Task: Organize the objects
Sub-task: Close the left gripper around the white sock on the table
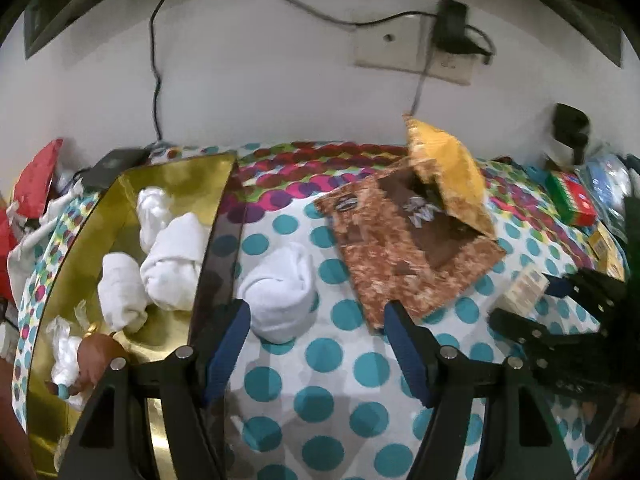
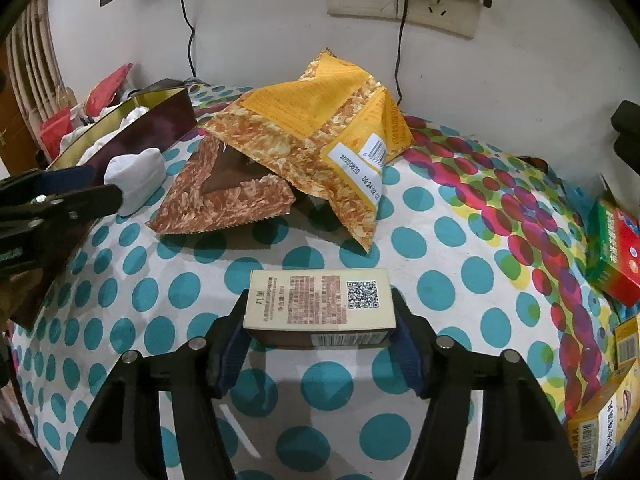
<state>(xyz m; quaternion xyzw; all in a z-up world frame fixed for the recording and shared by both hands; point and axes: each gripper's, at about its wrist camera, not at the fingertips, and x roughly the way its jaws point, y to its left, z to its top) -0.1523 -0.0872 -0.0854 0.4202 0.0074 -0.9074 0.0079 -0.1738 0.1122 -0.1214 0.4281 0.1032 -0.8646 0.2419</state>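
Nearest the lens, the right gripper [image 2: 320, 320] clasps a small beige carton [image 2: 320, 300] across its short ends, both blue pads flat against it; whether the carton is lifted clear of the dotted tablecloth [image 2: 440, 292] cannot be told. The left gripper [image 1: 316, 320] stands spread and empty, its fingers flanking a rolled white sock [image 1: 280, 292] that lies on the cloth just beside the outer wall of the gold-lined box [image 1: 120, 200]. Inside that box several white bundles [image 1: 168, 256] are already stowed. Beyond lie two torn snack bags [image 2: 304, 148], overlapping; a green-and-red carton [image 2: 616, 256] and yellow cartons [image 2: 600, 432] sit at the far right edge. Judged progress: partly done; sock, carton and bags remain loose.
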